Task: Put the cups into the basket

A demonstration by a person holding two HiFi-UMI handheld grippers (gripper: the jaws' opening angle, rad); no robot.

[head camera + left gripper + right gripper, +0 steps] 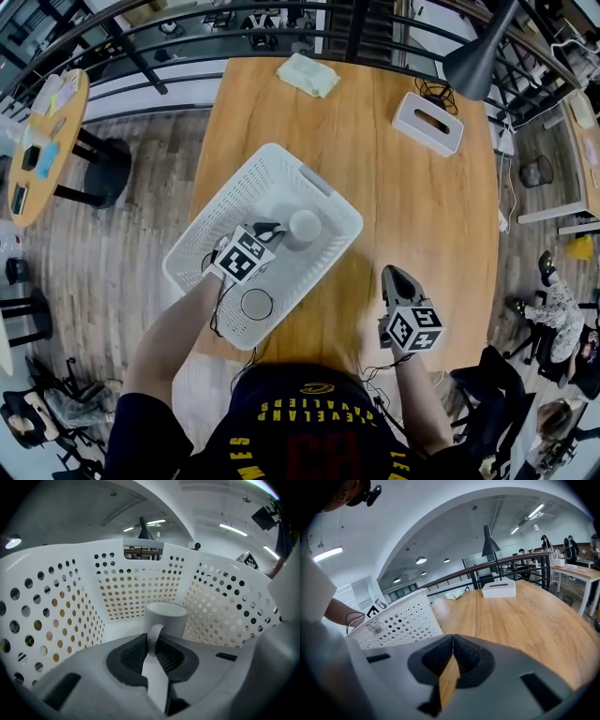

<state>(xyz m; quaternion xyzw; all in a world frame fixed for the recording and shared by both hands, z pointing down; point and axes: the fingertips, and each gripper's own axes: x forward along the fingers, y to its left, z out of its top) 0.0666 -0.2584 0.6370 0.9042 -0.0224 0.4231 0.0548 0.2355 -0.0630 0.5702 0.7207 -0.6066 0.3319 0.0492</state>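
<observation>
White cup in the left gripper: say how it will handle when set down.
The white cup looks rigid: its handle holds shape pinched in the left gripper. Probably light, held by handle alone. Straight-walled, it should stand steadily in the basket, but might roll on its side.

- Left tongs (270, 229): pitched steeply down, jaws clamped on the handle of a white cup (166, 617).
- Left forearm (173, 330): bare, stretched forward.
- Right tongs (395, 278): jaws pressed together, nothing between them, tilted down, held close to the body.
</observation>
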